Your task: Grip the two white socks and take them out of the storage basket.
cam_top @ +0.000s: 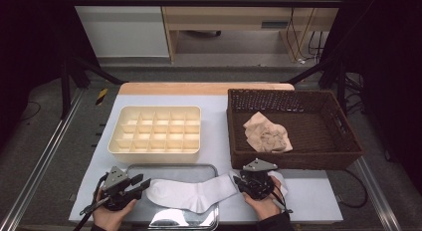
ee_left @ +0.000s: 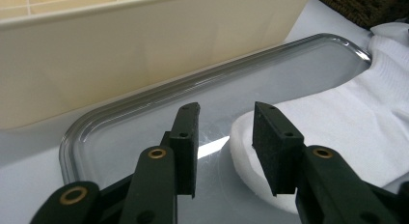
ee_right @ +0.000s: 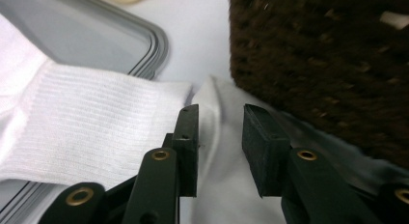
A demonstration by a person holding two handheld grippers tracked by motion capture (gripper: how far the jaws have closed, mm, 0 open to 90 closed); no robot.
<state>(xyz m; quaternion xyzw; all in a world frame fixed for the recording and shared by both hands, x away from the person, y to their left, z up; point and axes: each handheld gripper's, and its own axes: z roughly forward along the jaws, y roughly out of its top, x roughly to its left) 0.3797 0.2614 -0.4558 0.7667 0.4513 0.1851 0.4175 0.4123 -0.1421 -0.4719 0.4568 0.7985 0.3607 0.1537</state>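
A white sock (cam_top: pixel 191 193) is being laid flat across the metal tray (cam_top: pixel 171 167) at the near edge of the worktop (cam_top: pixel 214 131), toe at the left, cuff hanging over the tray's right rim onto the worktop beside the wicker basket (cam_top: pixel 293 164). The left gripper (ee_left: pixel 225 137) is being held at the toe end with its fingers (ee_left: pixel 185 137) parted about halfway; the toe is lying just under and beside the right finger, with nothing being pinched. The right gripper (ee_right: pixel 219 137) is being held over the cuff end, fingers (ee_right: pixel 187 137) likewise part open, cloth lying below the gap but not being pressed by the pads. So the sock is being judged as released at both ends, spread out straight, not yet folded or rolled. The divided cream organizer box (cam_top: pixel 155 130) behind the tray is sitting with all visible compartments bare, so stowing is being judged as still to be done. A crumpled beige garment (cam_top: pixel 267 133) is waiting in the basket, likely still to be handled. Overall the work is being judged as at an early stage: one sock flattened, folding and placing into a compartment left.
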